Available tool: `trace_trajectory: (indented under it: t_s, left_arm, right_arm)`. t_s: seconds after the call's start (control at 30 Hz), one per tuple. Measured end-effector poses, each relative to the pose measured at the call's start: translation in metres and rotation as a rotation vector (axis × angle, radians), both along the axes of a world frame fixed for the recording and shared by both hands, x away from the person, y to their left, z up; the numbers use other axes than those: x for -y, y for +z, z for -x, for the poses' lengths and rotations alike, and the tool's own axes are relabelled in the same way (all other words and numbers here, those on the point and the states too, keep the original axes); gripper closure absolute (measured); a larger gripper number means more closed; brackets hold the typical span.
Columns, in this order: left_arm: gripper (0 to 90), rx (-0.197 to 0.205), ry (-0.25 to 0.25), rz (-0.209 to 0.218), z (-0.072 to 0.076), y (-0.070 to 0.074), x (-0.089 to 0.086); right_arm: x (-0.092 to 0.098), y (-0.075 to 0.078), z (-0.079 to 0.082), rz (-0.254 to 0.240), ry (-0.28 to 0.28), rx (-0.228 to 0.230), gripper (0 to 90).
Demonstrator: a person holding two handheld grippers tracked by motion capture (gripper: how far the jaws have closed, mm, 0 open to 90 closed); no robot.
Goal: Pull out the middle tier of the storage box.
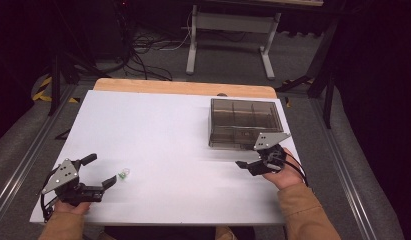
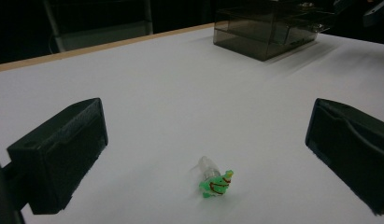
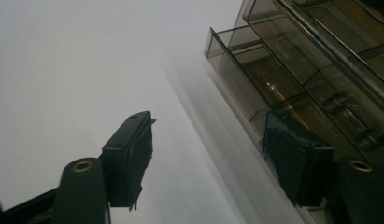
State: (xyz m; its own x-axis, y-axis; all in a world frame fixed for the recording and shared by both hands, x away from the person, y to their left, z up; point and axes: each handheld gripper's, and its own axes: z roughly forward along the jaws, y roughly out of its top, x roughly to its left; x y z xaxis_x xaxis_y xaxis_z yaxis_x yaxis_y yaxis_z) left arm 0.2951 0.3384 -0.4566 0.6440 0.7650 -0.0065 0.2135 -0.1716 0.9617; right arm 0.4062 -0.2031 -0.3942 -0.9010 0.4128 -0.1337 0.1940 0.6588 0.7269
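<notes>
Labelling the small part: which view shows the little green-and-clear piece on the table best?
The left gripper view: the green-and-clear piece lies close up on the white table, between the open jaws of the left gripper, untouched. The high view shows it as a tiny speck just beyond that gripper.

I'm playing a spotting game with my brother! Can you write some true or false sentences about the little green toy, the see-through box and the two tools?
1. The little green toy lies on the white table between the left tool's open jaws. True.
2. The green toy is inside the smoky see-through box. False: it lies on the table, far from the box.
3. The right tool is beside the box. True.
4. The left tool is squeezing the toy. False: its jaws stand wide apart, not touching it.
5. The box stands at the table's left side. False: it is on the right, toward the far edge.
</notes>
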Motion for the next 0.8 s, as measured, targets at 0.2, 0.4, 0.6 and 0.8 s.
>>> trace_trajectory:
  t_s: [0.2, 0.4, 0.6, 0.8]
  left_arm:
    - [0.2, 0.000, 0.000, 0.000, 0.000, 0.000, 0.000]
    - [0.1, 0.001, -0.003, 0.002, 0.000, 0.000, 0.000]
    - [0.2, 0.005, -0.010, -0.012, 0.002, 0.000, 0.001]
    - [0.2, 0.003, -0.006, -0.001, 0.002, 0.000, 0.001]
  right_arm:
    - [-0.003, 0.005, -0.009, 0.127, 0.002, 0.035, 41.6]
    - [-0.005, 0.011, -0.014, 0.186, 0.006, 0.053, 42.4]
    - [-0.006, 0.012, -0.021, 0.232, -0.005, 0.050, 43.6]
    - [-0.010, 0.012, -0.030, 0.297, 0.021, 0.057, 43.6]
